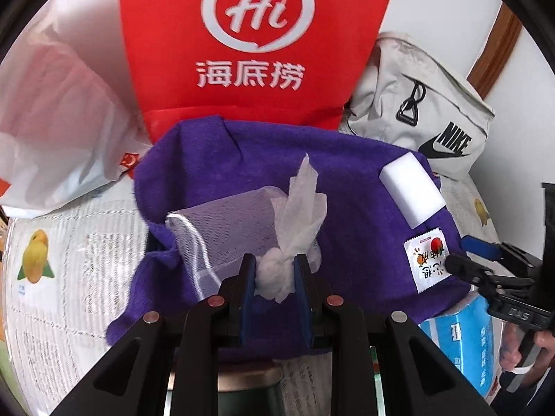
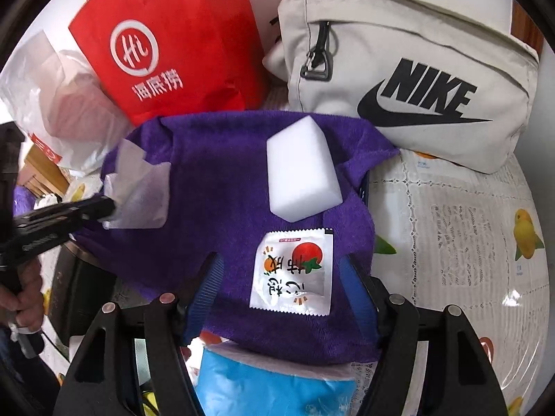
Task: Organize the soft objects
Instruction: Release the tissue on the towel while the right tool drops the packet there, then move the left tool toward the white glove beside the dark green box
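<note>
One purple towel (image 1: 263,159) carried one sponge (image 2: 301,170), one sachet (image 2: 293,274) and one mesh pouch (image 1: 222,228). Your left gripper (image 1: 274,274) pinched one knotted tissue (image 1: 295,228); your right gripper (image 2: 281,298) gaped wide, empty, around the sachet.

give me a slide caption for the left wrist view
Left gripper shut on a knotted white tissue above a purple fleece cloth with a white foam block.

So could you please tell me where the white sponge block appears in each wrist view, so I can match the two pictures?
Left wrist view: the white sponge block lies right of centre, on the purple towel near its right edge.
Right wrist view: it lies just above centre, on the towel, above the printed sachet.
Shared landmark: the cream Nike bag, behind the sponge in both.
</note>
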The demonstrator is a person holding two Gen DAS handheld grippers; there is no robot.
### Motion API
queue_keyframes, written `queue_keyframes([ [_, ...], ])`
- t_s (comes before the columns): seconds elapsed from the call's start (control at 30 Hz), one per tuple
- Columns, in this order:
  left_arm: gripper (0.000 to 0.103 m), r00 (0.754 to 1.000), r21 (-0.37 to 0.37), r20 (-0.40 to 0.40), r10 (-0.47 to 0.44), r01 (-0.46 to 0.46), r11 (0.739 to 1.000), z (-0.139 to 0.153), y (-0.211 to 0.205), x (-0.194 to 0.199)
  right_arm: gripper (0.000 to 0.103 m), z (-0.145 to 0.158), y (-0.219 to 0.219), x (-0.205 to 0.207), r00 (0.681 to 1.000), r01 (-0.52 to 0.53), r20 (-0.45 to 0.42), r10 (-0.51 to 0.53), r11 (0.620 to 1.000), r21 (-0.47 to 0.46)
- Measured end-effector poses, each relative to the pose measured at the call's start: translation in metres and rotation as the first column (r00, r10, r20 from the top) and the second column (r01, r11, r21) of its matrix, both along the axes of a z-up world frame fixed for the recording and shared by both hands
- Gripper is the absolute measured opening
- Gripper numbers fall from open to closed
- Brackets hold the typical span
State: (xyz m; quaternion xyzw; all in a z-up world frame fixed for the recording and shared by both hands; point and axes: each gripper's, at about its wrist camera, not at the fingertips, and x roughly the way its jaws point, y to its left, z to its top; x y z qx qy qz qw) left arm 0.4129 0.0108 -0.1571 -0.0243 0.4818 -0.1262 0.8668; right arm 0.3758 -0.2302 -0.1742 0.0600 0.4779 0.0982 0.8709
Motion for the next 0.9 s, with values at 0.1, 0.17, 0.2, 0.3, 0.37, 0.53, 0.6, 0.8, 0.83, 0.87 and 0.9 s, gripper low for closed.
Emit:
queue_keyframes([
  [0.1,0.023,1.000,-0.008,-0.024,-0.006,0.006,1.000,-0.007,-0.005,0.004,0.069,0.008,-0.001,-0.006,1.000,-0.009,0.028,0.009,1.000,0.004],
  [0.17,0.023,0.999,-0.008,-0.032,-0.003,0.003,1.000,-0.011,-0.006,0.005,0.069,0.011,-0.001,-0.009,0.999,-0.011,0.038,0.011,1.000,0.004],
  [0.2,0.023,0.999,-0.007,-0.034,0.001,-0.002,1.000,-0.012,-0.006,0.006,0.069,0.012,-0.001,-0.011,0.999,-0.014,0.040,0.014,1.000,0.005],
  [0.3,0.030,0.999,-0.018,-0.037,0.011,-0.012,1.000,-0.011,-0.004,0.008,0.069,0.015,-0.001,-0.013,0.999,-0.009,0.045,0.008,1.000,0.012],
  [0.37,0.040,0.999,-0.007,-0.040,0.018,-0.018,1.000,-0.010,-0.004,0.008,0.069,0.017,0.000,-0.016,0.999,-0.013,0.048,0.012,1.000,0.016],
  [0.53,0.047,0.999,0.021,-0.024,0.042,-0.041,0.999,-0.004,-0.004,0.001,0.069,0.022,0.006,-0.026,0.999,-0.005,0.054,0.006,1.000,-0.005],
  [0.6,0.047,0.998,0.017,-0.022,0.055,-0.055,0.998,0.000,-0.001,-0.003,0.069,0.022,0.007,-0.029,0.999,-0.002,0.039,0.001,1.000,0.007],
  [0.8,0.047,0.999,0.025,0.013,0.052,-0.052,0.998,0.019,0.003,-0.027,0.069,0.034,0.012,-0.050,0.999,0.004,0.053,-0.004,1.000,0.012],
  [0.83,0.047,0.998,0.028,0.022,0.052,-0.053,0.998,0.022,0.003,-0.033,0.069,0.038,0.014,-0.056,0.998,0.004,0.061,-0.005,1.000,0.009],
  [0.87,0.047,0.998,0.032,0.031,0.054,-0.055,0.998,0.026,0.004,-0.039,0.069,0.040,0.015,-0.061,0.998,0.004,0.068,-0.004,1.000,0.005],
  [0.9,0.047,0.998,0.034,0.040,0.056,-0.057,0.998,0.030,0.006,-0.046,0.069,0.043,0.015,-0.066,0.997,0.005,0.076,-0.005,1.000,0.000],
])
